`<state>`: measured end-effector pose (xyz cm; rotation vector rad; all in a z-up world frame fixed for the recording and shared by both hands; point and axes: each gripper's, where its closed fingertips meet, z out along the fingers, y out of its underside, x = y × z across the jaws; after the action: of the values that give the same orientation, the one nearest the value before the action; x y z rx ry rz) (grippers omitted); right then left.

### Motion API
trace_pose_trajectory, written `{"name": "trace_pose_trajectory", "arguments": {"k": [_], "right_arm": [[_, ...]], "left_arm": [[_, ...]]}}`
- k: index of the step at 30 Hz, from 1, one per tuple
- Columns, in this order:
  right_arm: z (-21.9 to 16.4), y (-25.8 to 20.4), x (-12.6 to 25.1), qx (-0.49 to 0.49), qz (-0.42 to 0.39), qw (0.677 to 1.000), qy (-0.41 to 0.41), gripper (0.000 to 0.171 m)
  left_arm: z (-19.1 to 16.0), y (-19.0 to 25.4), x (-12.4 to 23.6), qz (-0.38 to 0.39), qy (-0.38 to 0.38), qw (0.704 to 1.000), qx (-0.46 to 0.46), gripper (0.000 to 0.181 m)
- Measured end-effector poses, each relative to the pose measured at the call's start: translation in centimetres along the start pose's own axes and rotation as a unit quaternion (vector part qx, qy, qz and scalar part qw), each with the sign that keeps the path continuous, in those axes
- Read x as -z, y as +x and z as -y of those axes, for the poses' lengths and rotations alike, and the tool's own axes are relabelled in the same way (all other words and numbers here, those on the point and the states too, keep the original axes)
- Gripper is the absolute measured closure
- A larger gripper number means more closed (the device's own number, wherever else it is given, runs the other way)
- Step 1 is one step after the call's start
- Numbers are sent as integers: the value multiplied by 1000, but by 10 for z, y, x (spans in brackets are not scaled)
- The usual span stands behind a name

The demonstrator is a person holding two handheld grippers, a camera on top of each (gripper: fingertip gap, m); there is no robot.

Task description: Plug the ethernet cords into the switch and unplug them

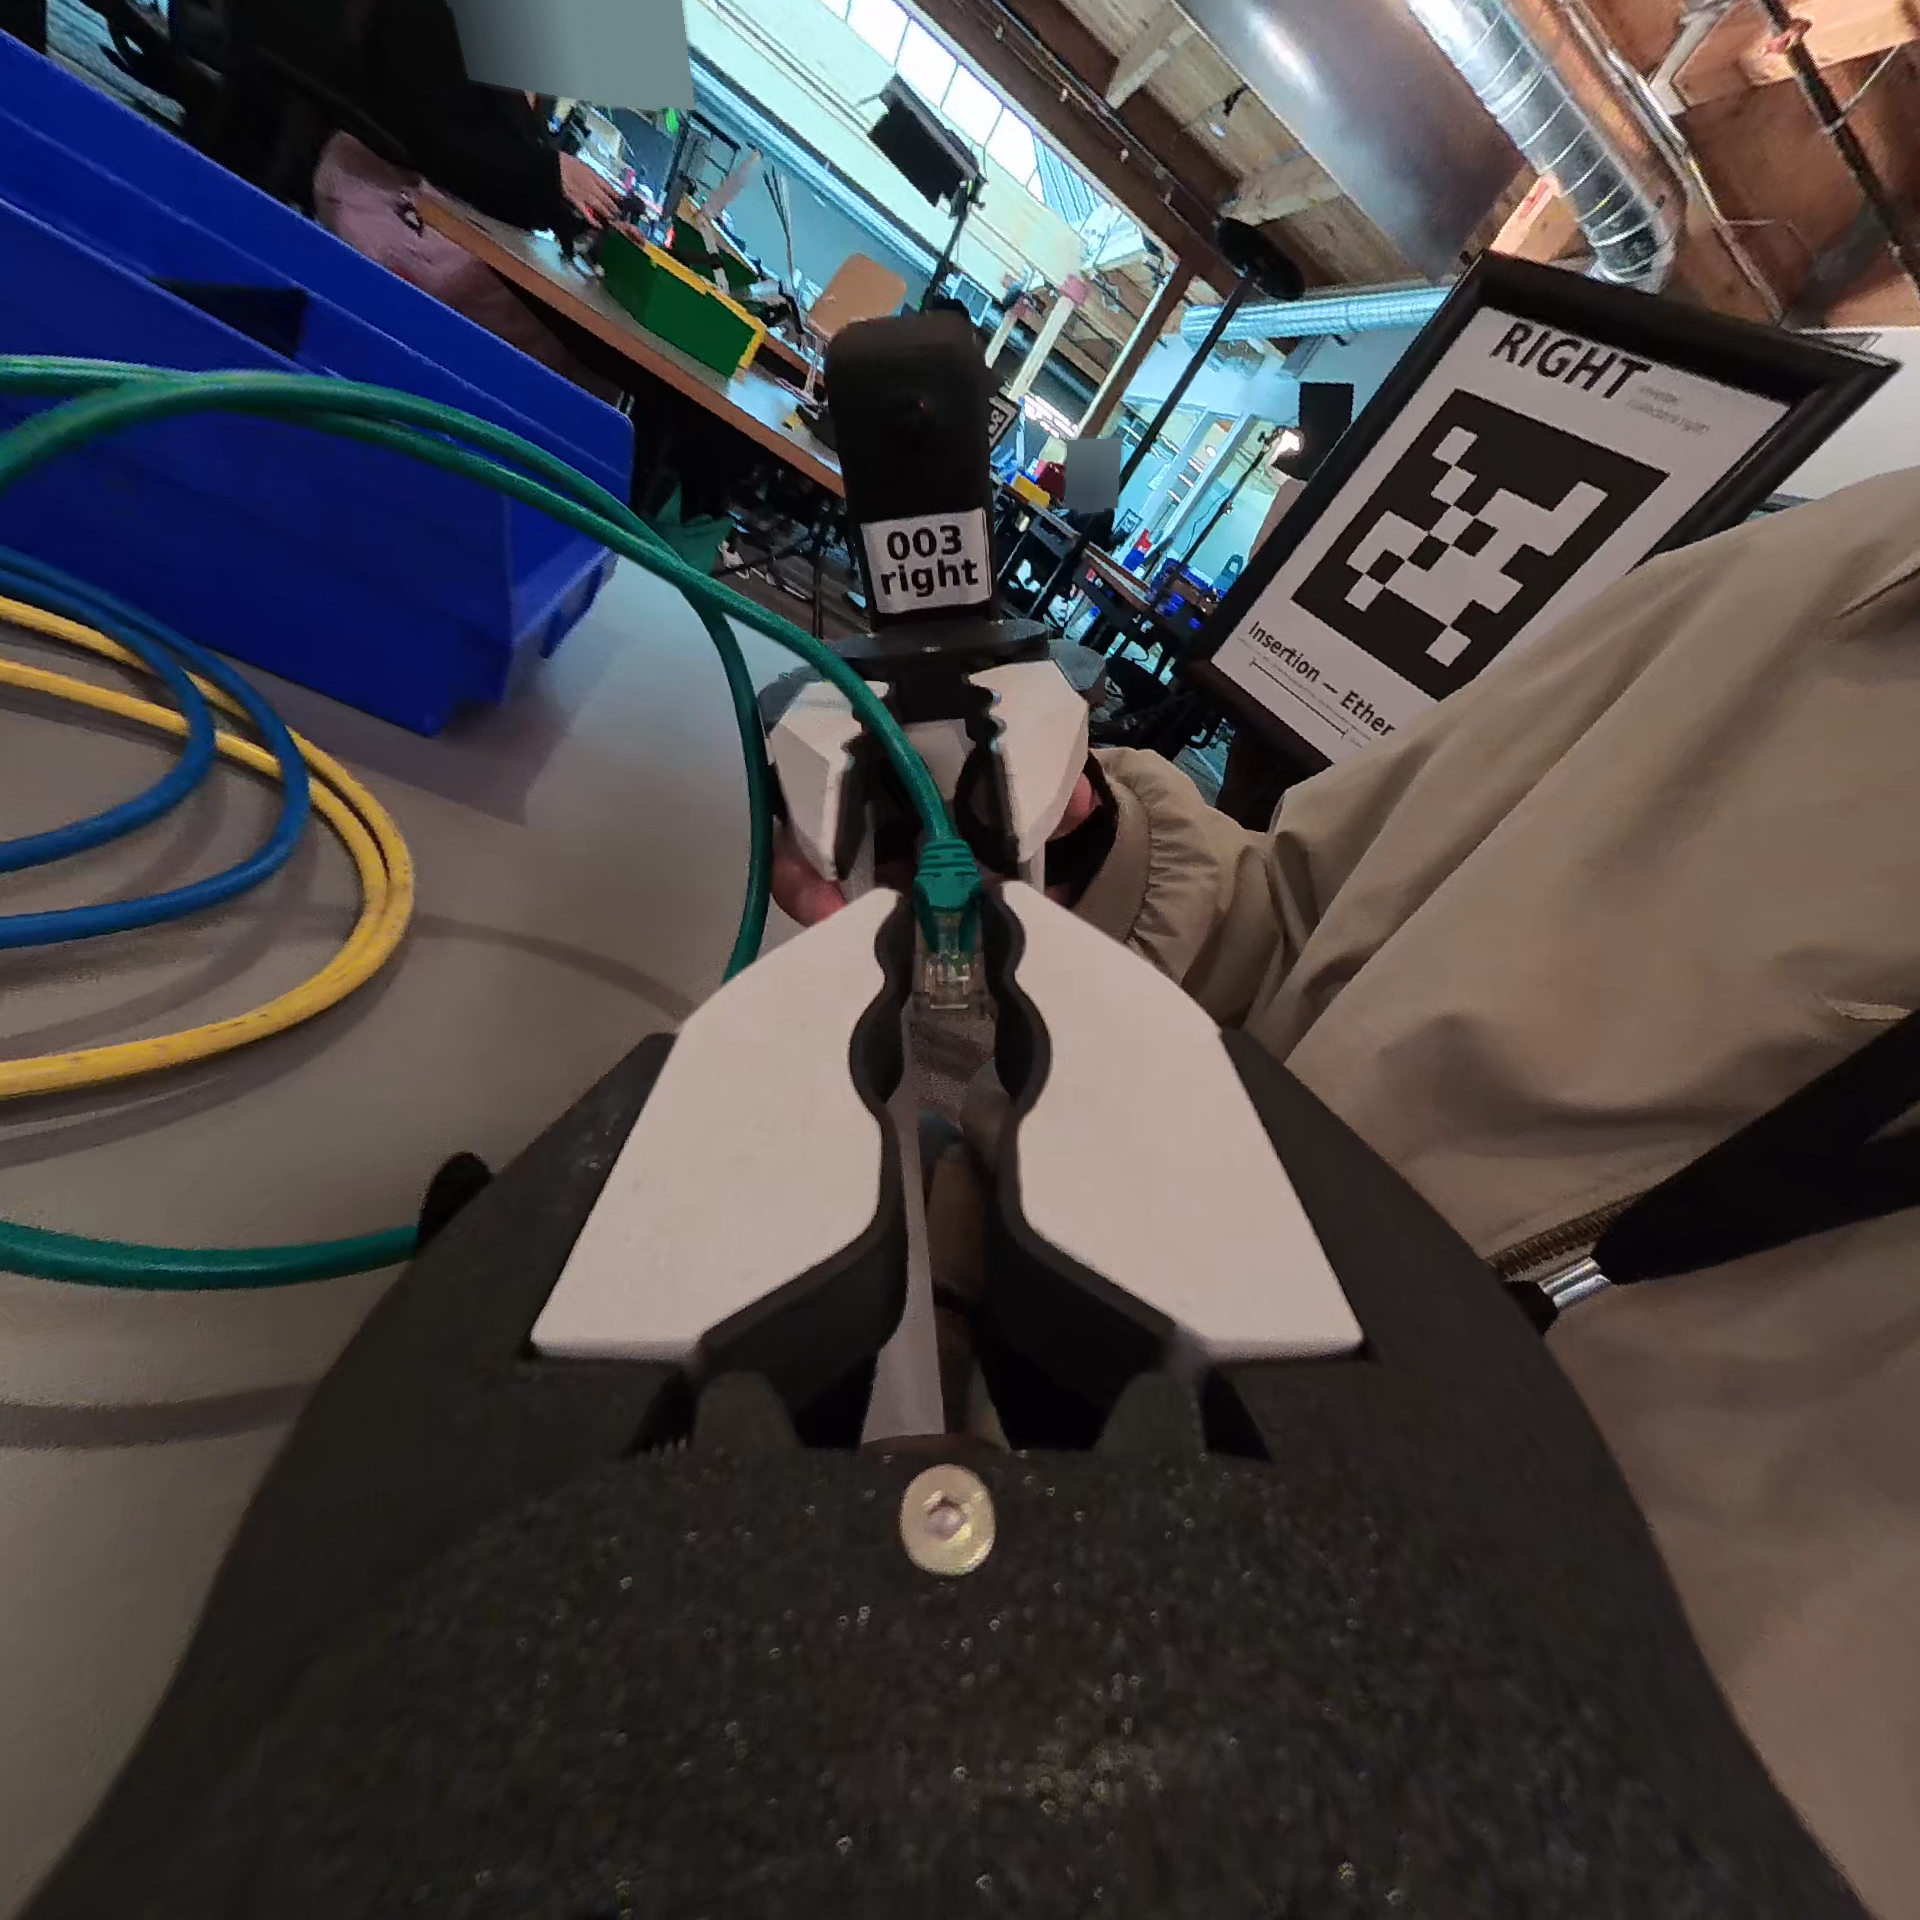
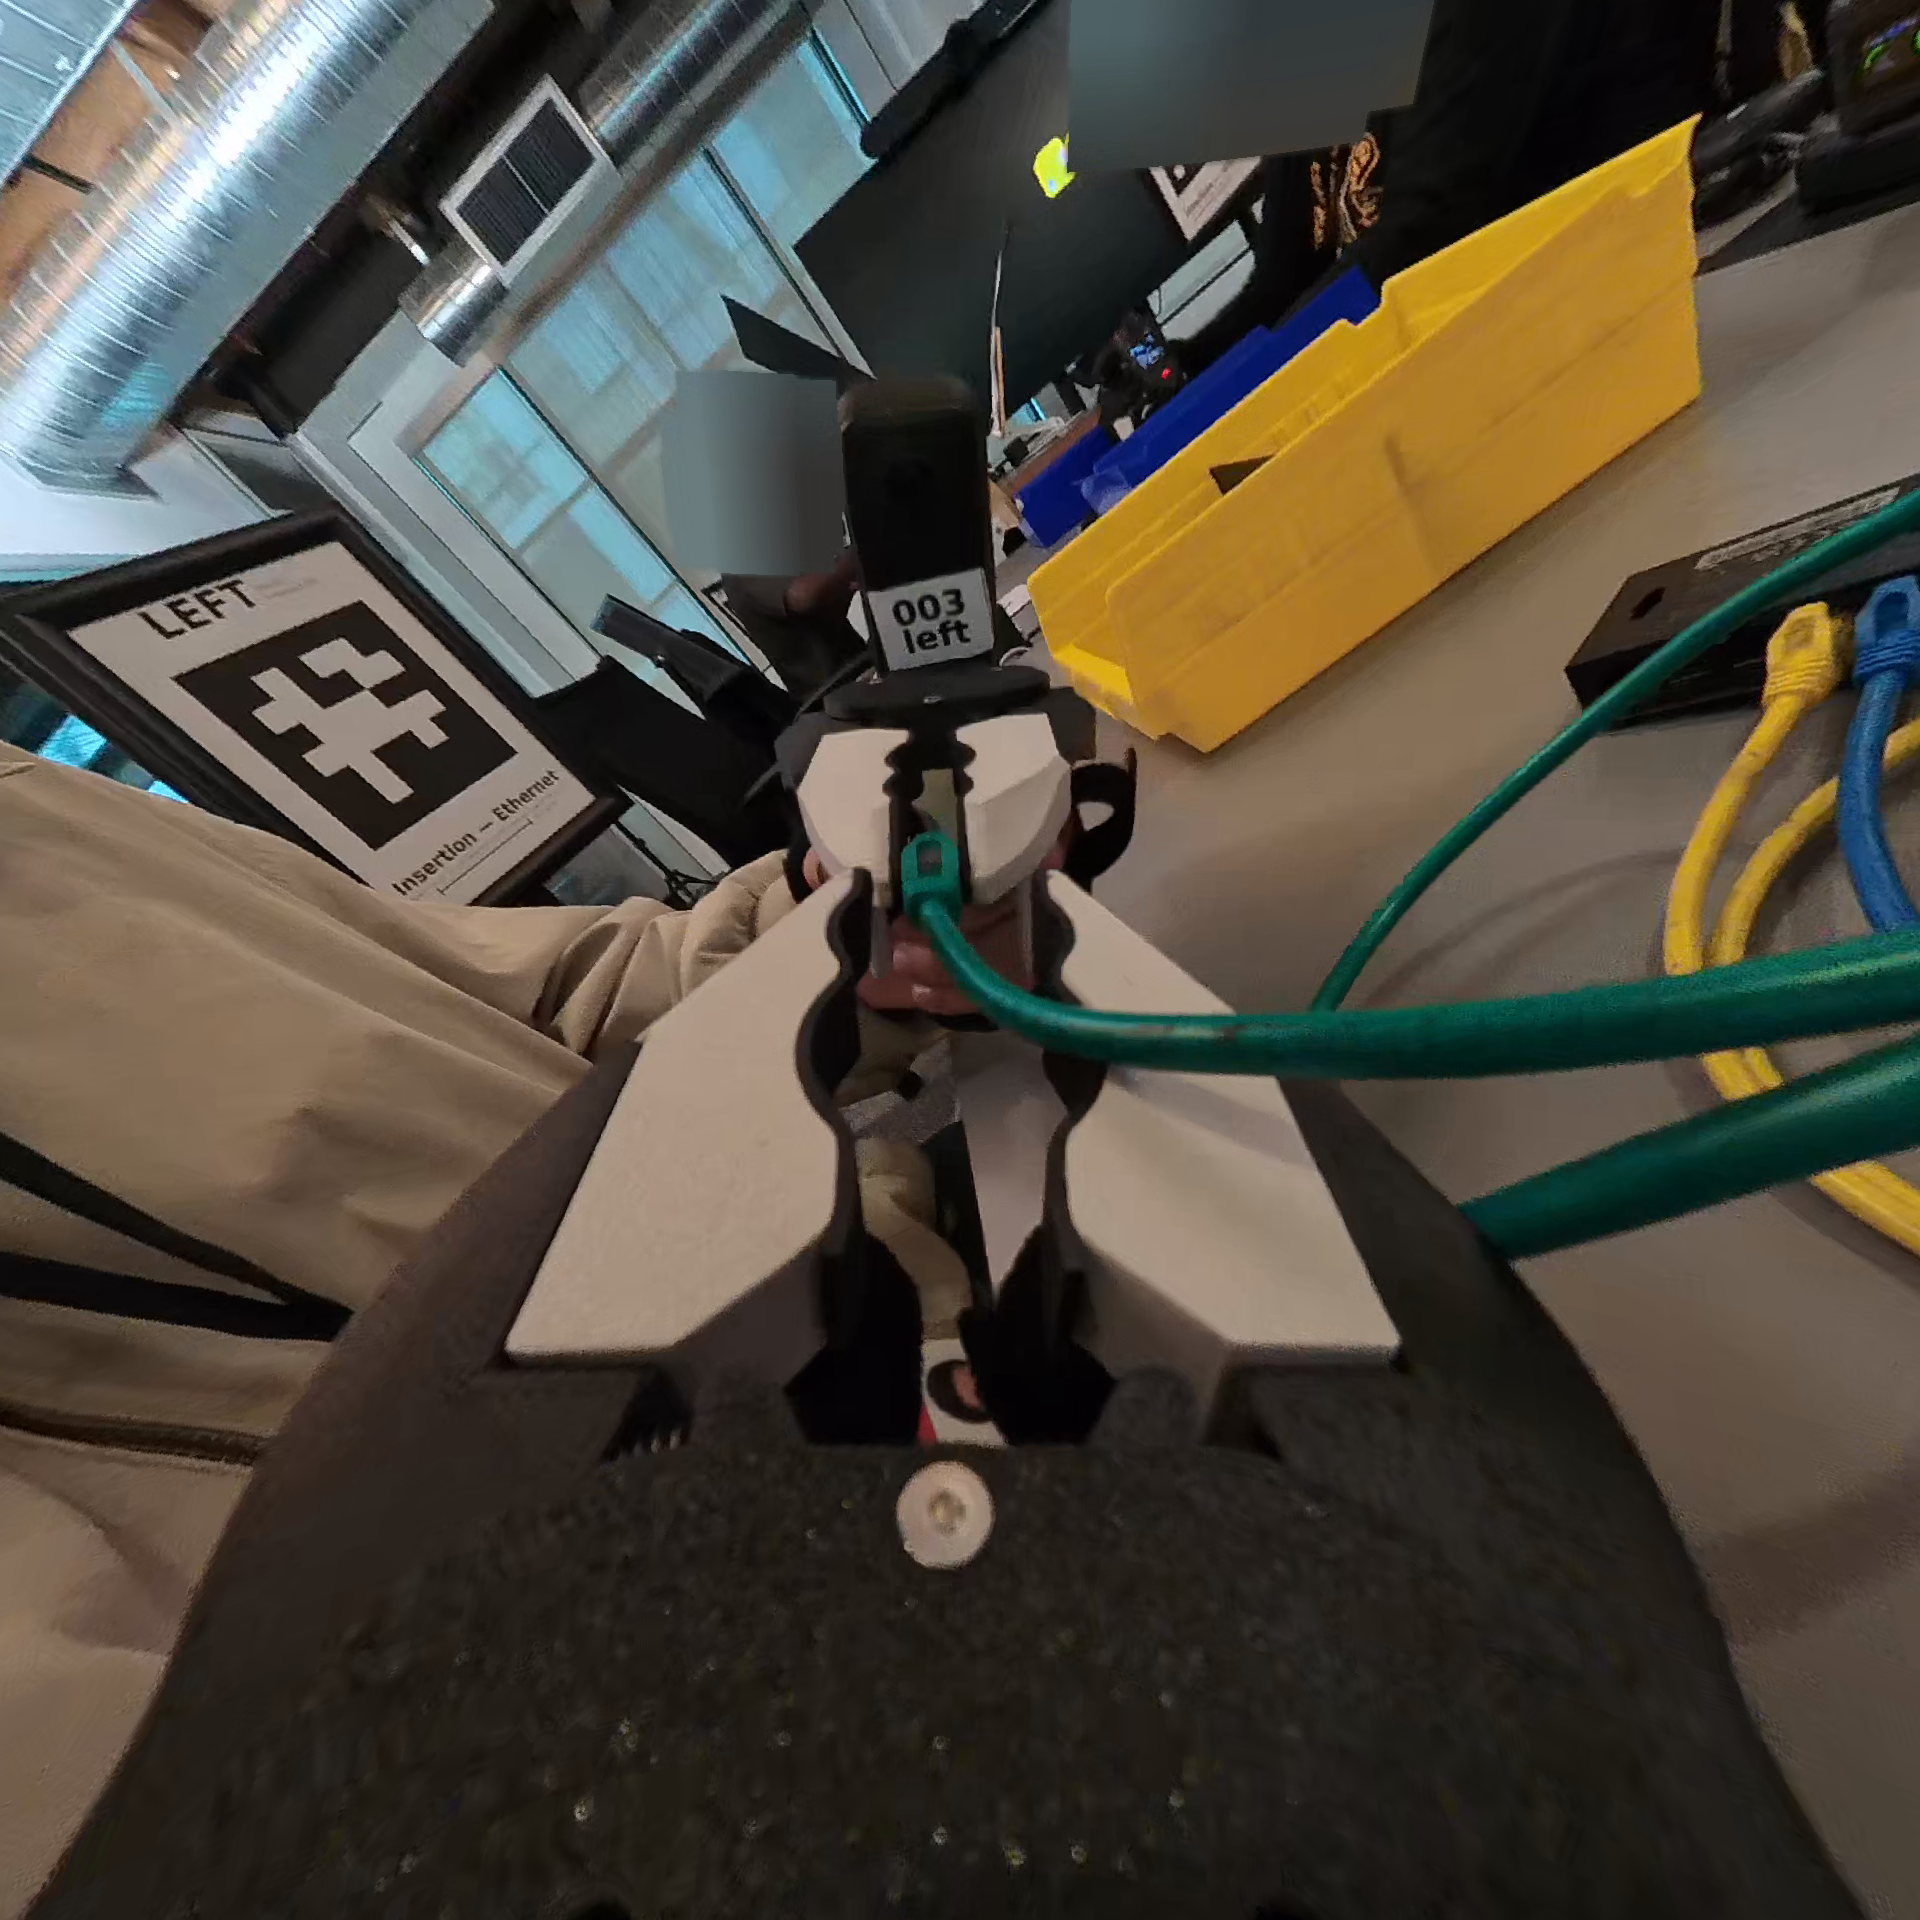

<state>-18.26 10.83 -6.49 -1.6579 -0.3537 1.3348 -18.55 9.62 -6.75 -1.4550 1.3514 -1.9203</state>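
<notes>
The left gripper (image 1: 948, 940) fingers pinch the clear plug of the green ethernet cord (image 1: 943, 961) above the grey tabletop (image 1: 582, 831). The right gripper (image 2: 951, 940) fingers seem slightly spread around the cord's boot. The flat black switch (image 2: 1714, 613) lies well apart.

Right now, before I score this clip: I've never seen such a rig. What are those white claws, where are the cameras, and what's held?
A person holds a hand-held gripper in each hand; each carries a camera looking along its two white fingers. The left wrist view shows the left hand-held gripper pinching the green plug in the air. The right wrist view shows the right hand-held gripper open, the green cord draped over one finger. On the grey table lie a black switch, with a yellow cord and a blue cord apparently plugged in, and a yellow bin.
</notes>
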Motion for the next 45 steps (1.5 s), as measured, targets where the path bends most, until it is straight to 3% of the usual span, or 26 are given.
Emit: {"name": "trace_pose_trajectory", "arguments": {"k": [9, 16, 21, 23, 26, 30, 34, 37, 45], "right_arm": [[-12, -5, 1, 29, 14, 999, -42, 160], [-16, -1, 0, 52, -6, 997, -54, 160], [-10, 5, 3, 105, -44, 992, -47, 160], [5, 12, 14, 128, -71, 989, -10, 160], [28, 19, 36, 148, -98, 983, 51, 160], [36, 27, 48, 141, -110, 981, 72, 160], [34, 23, 47, 139, -96, 983, 71, 160], [30, 20, 45, 146, -91, 983, 63, 160], [27, 17, 44, 119, -65, 989, 58, 160]], "left_arm": [[-6, 2, -4, -15, -16, 1000, 15, 169], [-15, -2, -5, 7, -49, 999, -6, 169], [-10, -12, -1, 70, -49, 992, -88, 161], [-1, -29, 15, 155, -37, 972, -171, 139], [12, -62, 53, 309, -12, 916, -256, 128], [17, -117, 97, 445, -49, 869, -210, 125], [17, -173, 123, 506, -79, 852, -106, 105], [4, -206, 127, 522, -150, 837, -70, 104], [3, -237, 120, 523, -251, 808, -100, 96]]}}
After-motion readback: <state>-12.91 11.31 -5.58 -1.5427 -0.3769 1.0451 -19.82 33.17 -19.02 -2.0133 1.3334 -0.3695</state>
